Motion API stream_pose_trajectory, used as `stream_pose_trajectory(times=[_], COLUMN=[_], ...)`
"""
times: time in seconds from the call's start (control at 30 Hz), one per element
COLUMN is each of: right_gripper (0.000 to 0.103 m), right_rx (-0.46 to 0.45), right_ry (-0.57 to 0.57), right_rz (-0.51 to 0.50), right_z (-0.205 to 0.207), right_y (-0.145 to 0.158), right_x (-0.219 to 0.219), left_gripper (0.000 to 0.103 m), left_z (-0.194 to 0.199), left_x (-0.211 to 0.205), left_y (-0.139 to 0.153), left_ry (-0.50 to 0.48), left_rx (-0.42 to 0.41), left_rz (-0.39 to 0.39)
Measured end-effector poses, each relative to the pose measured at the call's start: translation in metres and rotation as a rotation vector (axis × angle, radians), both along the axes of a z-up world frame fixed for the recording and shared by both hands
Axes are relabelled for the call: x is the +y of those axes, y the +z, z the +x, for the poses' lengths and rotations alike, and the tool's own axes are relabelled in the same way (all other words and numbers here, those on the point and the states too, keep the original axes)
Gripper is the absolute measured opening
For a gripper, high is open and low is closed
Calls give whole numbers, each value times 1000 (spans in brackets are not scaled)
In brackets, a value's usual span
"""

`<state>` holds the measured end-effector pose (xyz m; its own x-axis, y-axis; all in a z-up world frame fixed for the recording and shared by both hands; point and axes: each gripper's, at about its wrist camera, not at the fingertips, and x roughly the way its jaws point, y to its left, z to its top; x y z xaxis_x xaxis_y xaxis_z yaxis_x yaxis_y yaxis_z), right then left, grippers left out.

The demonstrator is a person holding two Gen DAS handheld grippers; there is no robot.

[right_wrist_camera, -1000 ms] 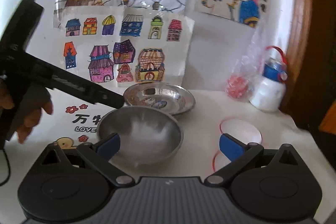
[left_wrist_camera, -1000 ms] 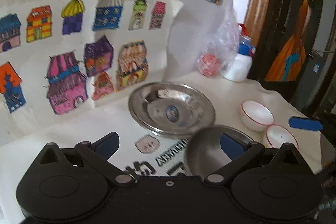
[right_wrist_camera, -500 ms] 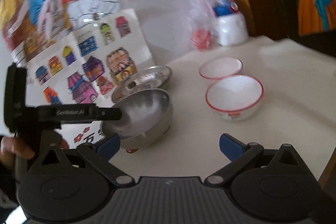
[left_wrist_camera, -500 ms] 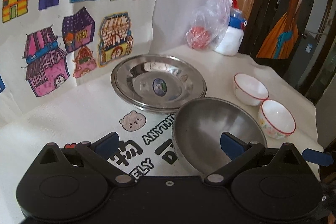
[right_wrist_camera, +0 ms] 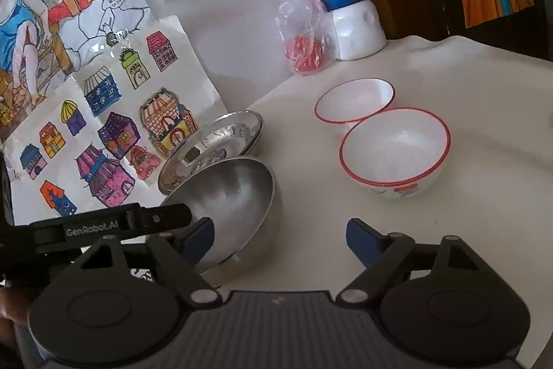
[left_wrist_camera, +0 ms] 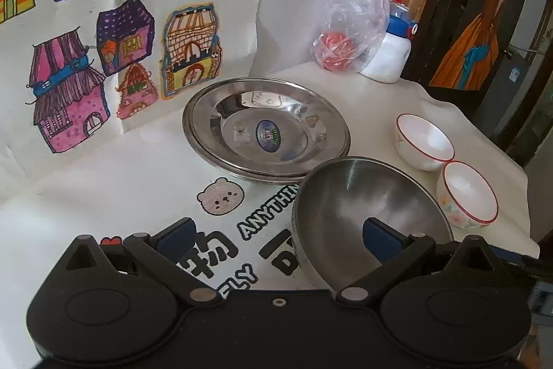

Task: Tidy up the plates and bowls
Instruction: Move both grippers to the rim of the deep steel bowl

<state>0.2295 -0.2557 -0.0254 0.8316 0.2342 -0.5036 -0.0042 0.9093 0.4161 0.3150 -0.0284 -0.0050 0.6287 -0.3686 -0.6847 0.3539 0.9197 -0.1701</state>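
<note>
A steel bowl [left_wrist_camera: 366, 206] stands on the table in front of stacked steel plates [left_wrist_camera: 266, 130]. My left gripper [left_wrist_camera: 276, 236] is open; its right finger sits inside the bowl and its left finger outside, astride the near rim. Two white red-rimmed bowls [left_wrist_camera: 423, 140] [left_wrist_camera: 466, 192] stand to the right. In the right wrist view the steel bowl [right_wrist_camera: 231, 199] is at lower left with the left gripper's finger [right_wrist_camera: 114, 223] over its rim. My right gripper [right_wrist_camera: 280, 237] is open and empty, short of the nearer white bowl [right_wrist_camera: 394, 151]; the second white bowl [right_wrist_camera: 352, 99] and the plates [right_wrist_camera: 221, 140] lie behind.
A white bottle with a blue cap [left_wrist_camera: 390, 54] and a clear bag holding something red [left_wrist_camera: 349, 33] stand at the back by the wall. Drawings lean against the wall [left_wrist_camera: 103, 33]. The table's right edge [left_wrist_camera: 518, 182] runs close to the white bowls.
My left gripper has moved forward and down so its right finger sits inside the steel bowl. My right gripper has swung right and come closer to the white bowls.
</note>
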Motion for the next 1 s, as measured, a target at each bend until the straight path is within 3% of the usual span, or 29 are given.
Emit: stream_pose_trajectory(times=[0.43, 0.6, 0.7, 1.0], right_gripper=[84, 76, 66, 36], right_rx=[21, 28, 25, 24], right_ry=[-20, 2, 9, 19], right_rz=[-27, 2, 5, 31], right_z=[5, 7, 6, 3], right_y=[-7, -11, -11, -11], right_x=[3, 4, 4, 3], left_gripper=[102, 102, 102, 69], left_z=[3, 3, 3, 8], left_x=[-5, -6, -7, -1], left_y=[-3, -3, -3, -9], left_ry=[3, 2, -1, 28], left_rx=[-20, -32, -32, 66], left_rz=[20, 19, 8, -58])
